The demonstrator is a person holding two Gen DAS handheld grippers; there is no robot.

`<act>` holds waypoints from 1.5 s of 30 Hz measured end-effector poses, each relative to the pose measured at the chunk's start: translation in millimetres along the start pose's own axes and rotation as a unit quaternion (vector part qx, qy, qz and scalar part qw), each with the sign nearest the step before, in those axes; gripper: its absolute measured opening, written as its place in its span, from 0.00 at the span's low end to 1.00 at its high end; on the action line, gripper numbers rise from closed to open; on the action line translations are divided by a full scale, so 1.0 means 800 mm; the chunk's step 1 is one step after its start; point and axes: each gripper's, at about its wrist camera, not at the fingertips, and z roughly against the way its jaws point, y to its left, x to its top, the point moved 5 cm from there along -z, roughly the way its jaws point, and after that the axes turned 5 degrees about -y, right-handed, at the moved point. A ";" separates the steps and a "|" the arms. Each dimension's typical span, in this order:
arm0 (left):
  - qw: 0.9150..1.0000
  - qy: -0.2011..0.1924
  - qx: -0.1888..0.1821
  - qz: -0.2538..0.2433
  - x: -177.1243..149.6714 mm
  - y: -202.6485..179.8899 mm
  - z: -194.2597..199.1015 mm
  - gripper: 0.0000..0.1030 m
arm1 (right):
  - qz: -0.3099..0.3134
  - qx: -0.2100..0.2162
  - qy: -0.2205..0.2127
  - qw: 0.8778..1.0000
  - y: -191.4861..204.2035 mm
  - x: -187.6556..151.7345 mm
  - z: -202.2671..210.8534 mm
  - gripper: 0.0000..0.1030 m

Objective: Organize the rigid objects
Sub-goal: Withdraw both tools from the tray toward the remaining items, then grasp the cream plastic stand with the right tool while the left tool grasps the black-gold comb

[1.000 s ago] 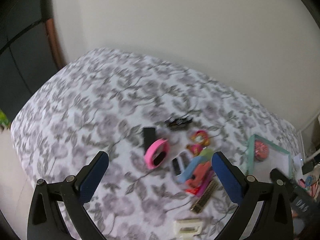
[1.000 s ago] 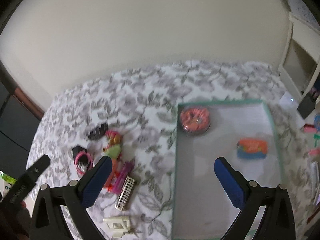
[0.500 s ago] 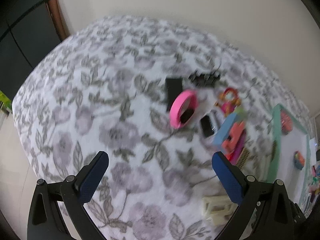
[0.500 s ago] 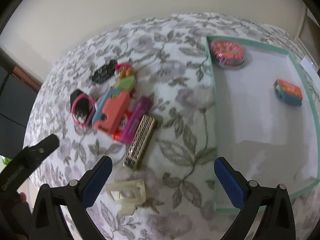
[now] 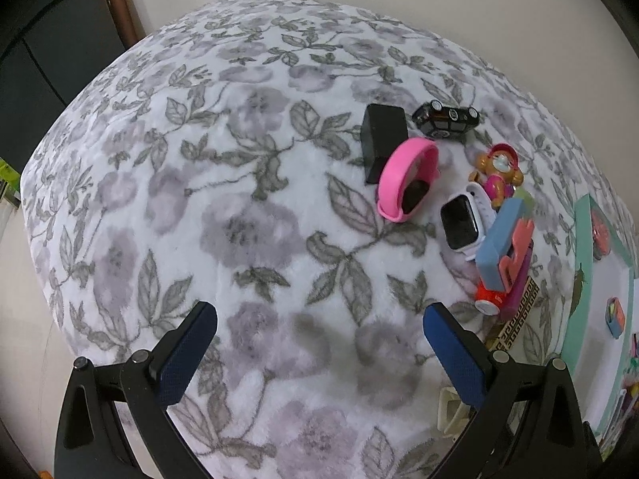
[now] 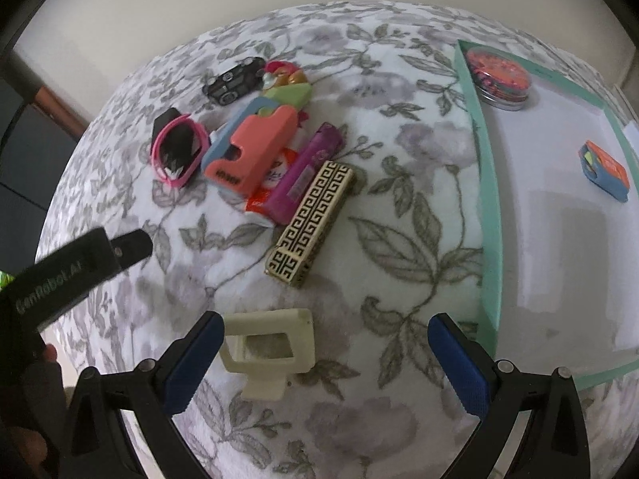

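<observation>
A pile of small objects lies on the floral cloth: a pink band [image 5: 407, 177] against a black box [image 5: 381, 135], a black toy car [image 5: 445, 119], a figurine [image 5: 499, 175], a white smartwatch [image 5: 459, 223], a blue and coral block [image 6: 249, 145], a purple lighter [image 6: 307, 171], a patterned case [image 6: 311, 221] and a cream plastic frame [image 6: 267, 345]. My left gripper [image 5: 319, 353] is open and empty, short of the pile. My right gripper [image 6: 325, 363] is open and empty, with the cream frame beside its left finger.
A teal-rimmed white tray [image 6: 489, 207] lies right of the pile, holding a round red tin [image 6: 501, 78] and a small blue and orange box [image 6: 605, 169]. The left gripper's body [image 6: 76, 267] shows at the left of the right wrist view. A wall stands behind.
Both grippers have dropped lower and closer to the cloth. The pile and the cream frame now sit nearer in both views. Both stay open.
</observation>
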 end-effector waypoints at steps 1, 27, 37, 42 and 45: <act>1.000 -0.001 -0.001 0.002 0.001 0.001 0.000 1.00 | 0.005 0.001 0.000 1.000 0.003 -0.001 -0.001 1.00; 0.999 0.014 -0.043 0.010 -0.001 -0.019 -0.005 1.00 | 0.034 -0.003 0.026 0.999 0.028 -0.014 -0.030 0.79; 0.996 0.042 -0.073 -0.001 -0.017 -0.055 -0.026 1.00 | 0.019 0.002 0.036 0.999 -0.009 -0.012 -0.014 0.67; 0.994 0.037 -0.100 -0.016 -0.018 -0.079 -0.027 1.00 | 0.016 -0.002 0.043 0.999 -0.023 -0.013 -0.007 0.59; 0.992 0.033 -0.115 -0.029 -0.020 -0.093 -0.026 1.00 | 0.009 0.001 0.046 0.999 -0.034 -0.014 -0.007 0.59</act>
